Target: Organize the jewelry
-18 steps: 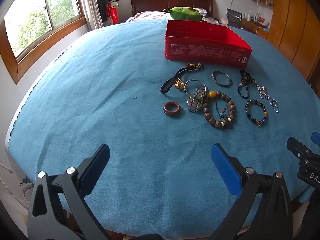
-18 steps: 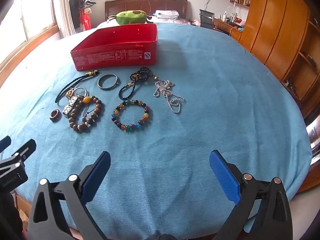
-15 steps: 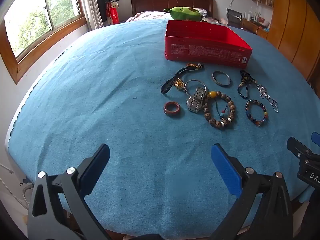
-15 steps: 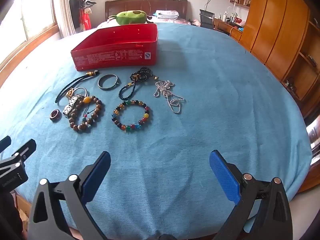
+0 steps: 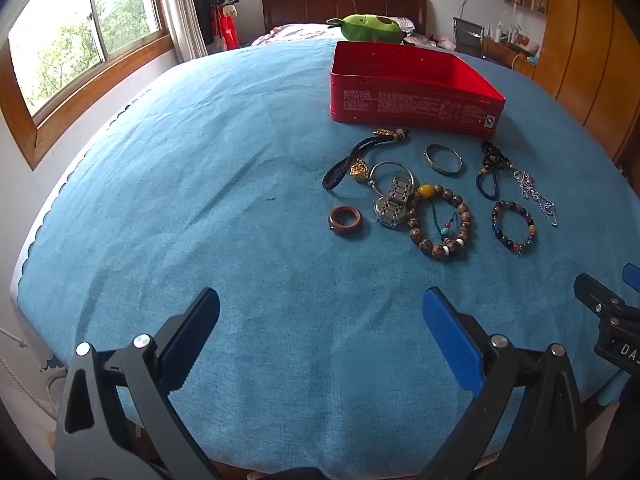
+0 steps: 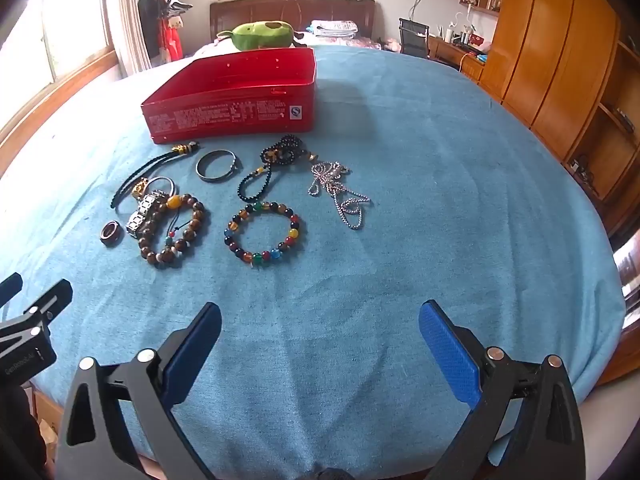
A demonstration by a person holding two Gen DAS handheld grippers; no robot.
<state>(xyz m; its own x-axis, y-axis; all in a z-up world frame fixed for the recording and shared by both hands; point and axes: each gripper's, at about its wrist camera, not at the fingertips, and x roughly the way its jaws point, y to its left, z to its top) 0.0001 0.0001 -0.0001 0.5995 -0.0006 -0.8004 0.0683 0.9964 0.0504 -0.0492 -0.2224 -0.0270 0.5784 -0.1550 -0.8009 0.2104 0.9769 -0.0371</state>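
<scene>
From the left wrist view, the left gripper (image 5: 320,320) hangs over the near part of the blue cloth-covered table (image 5: 180,200) with its blue-padded jaws spread wide and nothing between them. The open red rectangular metal tin (image 5: 414,110) stands toward the far side of the table; its inside floor is mostly hidden behind the front wall. All the jewelry lies on the cloth in front of the tin. Just before its front wall are a dark braided cord with gold beads (image 5: 352,156) and a plain silver metal bangle (image 5: 443,159). Nearer the camera than those lie a reddish-brown stone ring (image 5: 345,221), a silver link-band wristwatch (image 5: 394,204) overlapping a thin wire hoop, and a brown wooden bead bracelet with a yellow bead (image 5: 440,224) touching the watch. To the tin's front right are a black bead string (image 5: 490,168), a tangled silver chain (image 5: 536,196) and a multicoloured glass bead bracelet (image 5: 514,226). The right gripper (image 5: 608,308) is cut off at the right edge.

From the right wrist view, the right gripper (image 6: 320,328) also has its jaws fully apart, empty, over bare cloth on the near side of the tin (image 6: 232,112). The watch and hoop are hard to separate here. A green avocado-shaped plush toy (image 6: 260,34) sits beyond the tin, partly hidden by its rim. The left gripper is clipped at the left edge.
</scene>
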